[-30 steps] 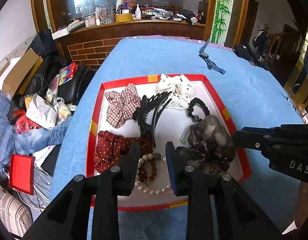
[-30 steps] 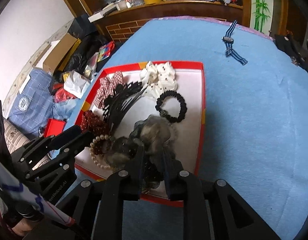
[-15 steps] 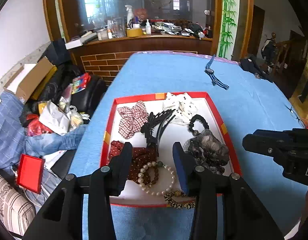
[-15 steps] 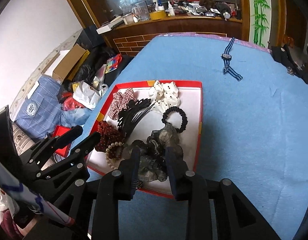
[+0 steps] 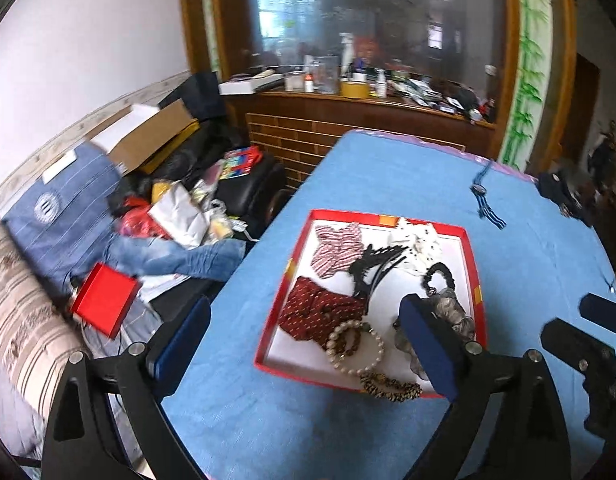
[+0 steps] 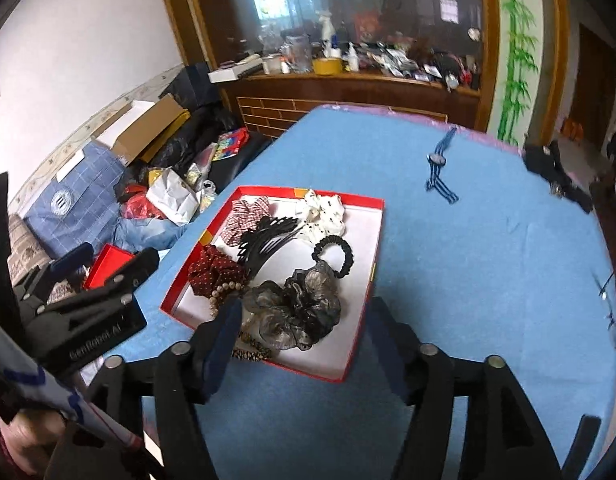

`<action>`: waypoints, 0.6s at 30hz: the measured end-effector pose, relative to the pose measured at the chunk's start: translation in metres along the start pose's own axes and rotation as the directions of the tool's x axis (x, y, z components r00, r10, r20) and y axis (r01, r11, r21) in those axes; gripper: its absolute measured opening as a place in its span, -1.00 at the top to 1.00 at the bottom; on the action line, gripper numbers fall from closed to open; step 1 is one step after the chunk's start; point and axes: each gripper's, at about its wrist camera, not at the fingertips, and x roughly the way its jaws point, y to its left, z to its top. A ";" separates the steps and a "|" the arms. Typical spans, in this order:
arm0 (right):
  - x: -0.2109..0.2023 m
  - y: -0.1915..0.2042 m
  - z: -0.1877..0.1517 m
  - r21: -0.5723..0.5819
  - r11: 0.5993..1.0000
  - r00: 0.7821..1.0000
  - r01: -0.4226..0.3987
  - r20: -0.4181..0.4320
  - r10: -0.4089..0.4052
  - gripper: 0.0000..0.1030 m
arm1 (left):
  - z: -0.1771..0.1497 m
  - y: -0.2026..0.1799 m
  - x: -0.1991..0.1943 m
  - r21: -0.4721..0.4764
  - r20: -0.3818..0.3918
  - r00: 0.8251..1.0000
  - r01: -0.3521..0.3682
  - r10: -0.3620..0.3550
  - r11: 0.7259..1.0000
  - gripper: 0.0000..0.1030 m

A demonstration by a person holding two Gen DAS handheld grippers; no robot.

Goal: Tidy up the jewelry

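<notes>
Both grippers have lifted back from the red tray [image 5: 473,264] at the tabletop [image 5: 388,184] centre; left gripper [image 5: 304,344] and right gripper [image 6: 304,340] fingers are spreading, empty. Soft gauzy scrunchie [image 6: 296,308] pinches anywhere; slippery pearl bracelet [image 5: 358,348] needs gripping across its strand.

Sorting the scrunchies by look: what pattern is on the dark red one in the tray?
Small white dots on dark red scrunchie, clearest in the left wrist view.

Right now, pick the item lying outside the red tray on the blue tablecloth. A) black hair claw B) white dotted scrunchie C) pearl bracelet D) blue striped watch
D: the blue striped watch lies alone on the blue tablecloth, beyond the red tray; the other three sit inside the tray.
</notes>
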 end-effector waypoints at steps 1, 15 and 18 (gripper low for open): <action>-0.003 0.001 -0.001 -0.007 1.000 1.000 0.001 0.006 -0.001 -0.50 | 0.000 0.002 -0.004 -0.012 0.000 1.000 -0.006 0.006 1.000 -0.85; -0.015 0.011 -0.007 -0.088 0.996 1.000 -0.013 0.005 0.013 -0.54 | -0.006 0.007 -0.044 -0.007 0.000 0.995 -0.101 0.101 0.995 -0.94; -0.016 0.015 -0.007 -0.108 0.994 1.000 -0.013 0.008 0.014 -0.55 | -0.004 0.012 -0.045 -0.001 -0.043 0.993 -0.113 0.113 0.994 -0.94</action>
